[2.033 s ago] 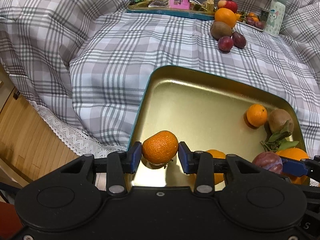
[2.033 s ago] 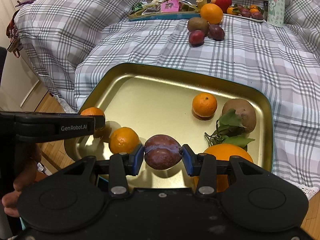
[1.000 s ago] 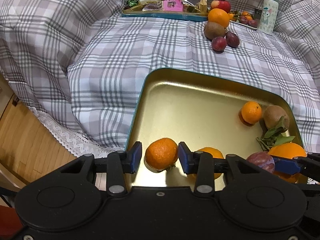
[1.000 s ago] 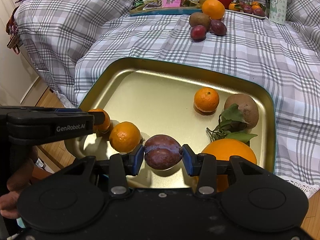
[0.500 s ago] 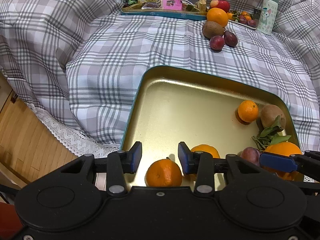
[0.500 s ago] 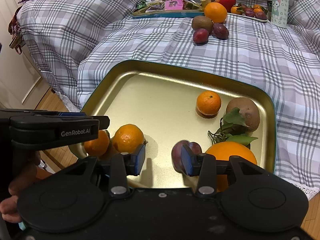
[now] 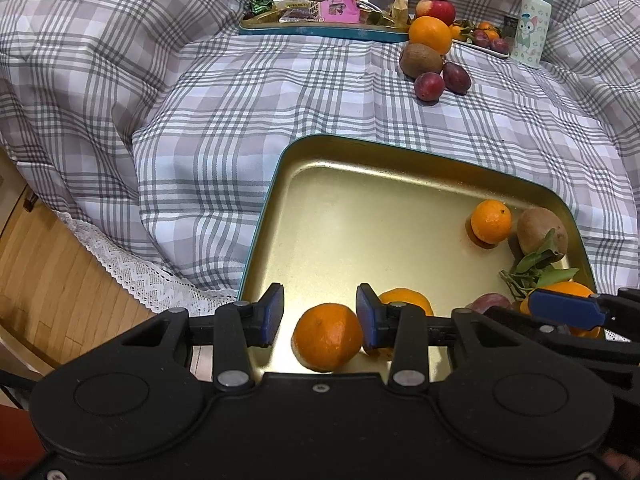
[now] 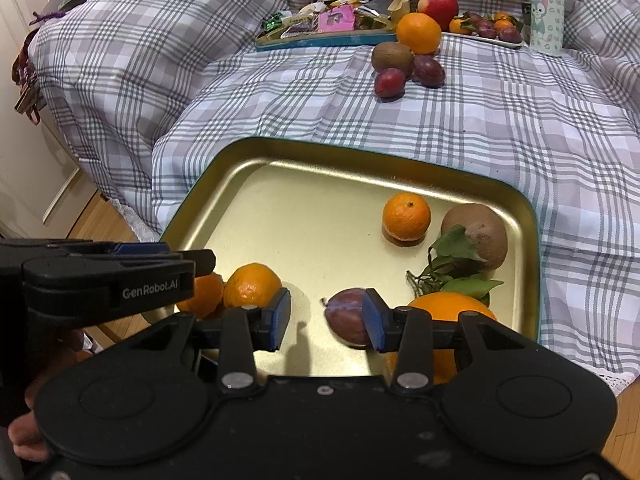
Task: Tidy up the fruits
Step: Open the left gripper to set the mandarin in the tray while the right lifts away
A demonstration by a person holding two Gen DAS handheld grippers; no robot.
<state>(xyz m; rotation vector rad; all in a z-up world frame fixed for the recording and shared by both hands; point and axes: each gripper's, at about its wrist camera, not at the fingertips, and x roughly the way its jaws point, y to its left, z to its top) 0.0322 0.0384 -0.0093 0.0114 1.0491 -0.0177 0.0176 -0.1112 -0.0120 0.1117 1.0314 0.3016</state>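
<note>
Fingers (image 7: 272, 316) of the left gripper (image 7: 319, 316) stand spread, and we see the near mandarin (image 7: 327, 336) lying on the floor of the gold tray (image 7: 264, 216) below the gap. The left pad is clear of it. The right pad sits just beside its edge, and we cannot tell whether they touch. The right gripper (image 8: 326, 316) is spread as well. Its plum (image 8: 346, 316) rests on the tray floor, partly behind the right pad and well apart from the left one, so nothing is pinched.

We count six fruits in the gold tray, which lies on the plaid bedspread (image 7: 200, 120). The near mandarin sits by the near rim, with a second mandarin (image 8: 252, 284) just beside it. The plum is further right. The big orange (image 8: 444, 308) with green leaves fills the near right corner. Behind its leaves sits a kiwi (image 8: 476, 236), and the far mandarin (image 8: 406, 216) is just beside that kiwi.

At the back of the bed we see a snack tray (image 7: 320, 32) filled with wrapped sweets and a pink packet. To its right a white plate (image 8: 492, 38) holds small plums and mandarins, next to a patterned bottle (image 7: 534, 20). Between the two trays, loose on the cloth, lie a loose orange (image 7: 430, 34), a loose kiwi (image 7: 420, 60) and two loose plums (image 7: 429, 86), bunched together. Behind them is an apple (image 7: 436, 10) with another kiwi on top of it.
</note>
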